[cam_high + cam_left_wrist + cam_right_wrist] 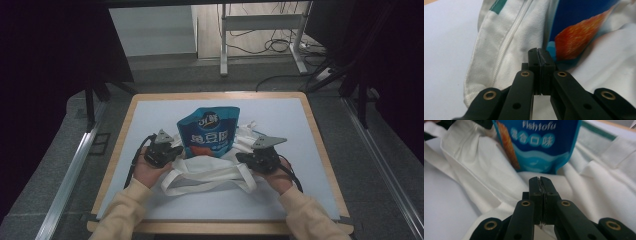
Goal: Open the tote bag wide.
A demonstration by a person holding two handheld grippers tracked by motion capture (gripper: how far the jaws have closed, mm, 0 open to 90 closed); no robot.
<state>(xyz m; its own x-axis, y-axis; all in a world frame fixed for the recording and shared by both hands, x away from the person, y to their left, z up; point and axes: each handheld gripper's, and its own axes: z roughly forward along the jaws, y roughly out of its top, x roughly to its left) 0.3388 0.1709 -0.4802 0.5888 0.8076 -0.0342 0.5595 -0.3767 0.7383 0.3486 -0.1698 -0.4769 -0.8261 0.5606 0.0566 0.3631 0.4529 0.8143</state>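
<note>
A white cloth tote bag (pixel 210 175) lies on the white mat (pixel 150 115). A blue snack pouch (pixel 207 131) with an orange picture sticks out of the bag's mouth toward the far side. My left gripper (pixel 176 151) sits at the bag's left rim and my right gripper (pixel 240 157) at its right rim. In the left gripper view the jaws (pixel 541 53) are pressed together, a thin white sliver between them, with the bag's seam (pixel 506 50) and the pouch (pixel 574 32) just beyond. In the right gripper view the jaws (pixel 541 182) are likewise shut on a sliver of bag fabric (pixel 474 170), below the pouch (pixel 536 145).
The mat lies on a wooden-edged table (pixel 320 145). The bag's handles (pixel 200 187) loop toward the near edge. Beyond the table stand white desk legs (pixel 223 45) with cables on the floor. Dark curtains hang on both sides.
</note>
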